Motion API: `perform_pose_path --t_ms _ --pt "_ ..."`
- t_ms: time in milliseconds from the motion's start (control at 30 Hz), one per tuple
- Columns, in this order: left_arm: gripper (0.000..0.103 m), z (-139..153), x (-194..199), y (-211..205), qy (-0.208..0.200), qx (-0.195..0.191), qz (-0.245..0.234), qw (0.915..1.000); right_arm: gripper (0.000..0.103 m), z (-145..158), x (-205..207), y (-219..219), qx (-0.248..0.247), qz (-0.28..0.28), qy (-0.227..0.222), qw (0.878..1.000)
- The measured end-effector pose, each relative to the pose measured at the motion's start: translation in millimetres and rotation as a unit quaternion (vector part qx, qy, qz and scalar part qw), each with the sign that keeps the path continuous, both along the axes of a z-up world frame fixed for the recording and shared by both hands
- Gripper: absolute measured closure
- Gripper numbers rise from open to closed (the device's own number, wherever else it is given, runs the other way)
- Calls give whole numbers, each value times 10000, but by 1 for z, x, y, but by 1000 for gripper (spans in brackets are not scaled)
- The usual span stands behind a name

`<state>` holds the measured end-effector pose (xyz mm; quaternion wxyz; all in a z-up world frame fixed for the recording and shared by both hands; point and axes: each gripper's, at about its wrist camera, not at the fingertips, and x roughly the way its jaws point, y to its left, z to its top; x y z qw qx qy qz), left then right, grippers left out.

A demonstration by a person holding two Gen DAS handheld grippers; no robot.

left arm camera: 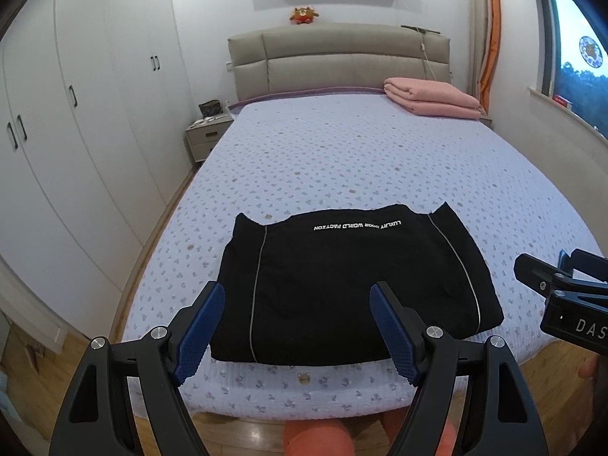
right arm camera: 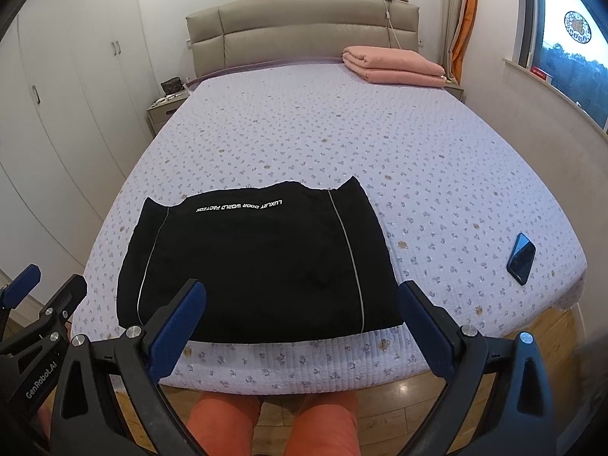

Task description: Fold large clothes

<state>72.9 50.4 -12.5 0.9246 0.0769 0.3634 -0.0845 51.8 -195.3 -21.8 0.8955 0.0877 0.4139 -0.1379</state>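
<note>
Left gripper (left arm camera: 296, 326) and right gripper (right arm camera: 302, 323) are hovering wide open, empty; each should be pinching a 6 o'clock corner of the black garment (left arm camera: 342, 285).

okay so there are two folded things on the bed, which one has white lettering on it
The black garment at the near edge of the bed. It carries a line of white lettering and two thin pale stripes; the pink blanket by the headboard is plain.
</note>
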Motion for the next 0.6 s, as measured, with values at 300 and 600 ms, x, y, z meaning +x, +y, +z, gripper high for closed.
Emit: perform_pose_path --t_ms 300,600 --pt "23 -7 2 -3 78 32 -87 9999 2 -5 2 -2 99 6 62 9999" --pt "23 -13 8 -1 182 18 -88 9998 2 -11 5 -2 165 48 130 9998"
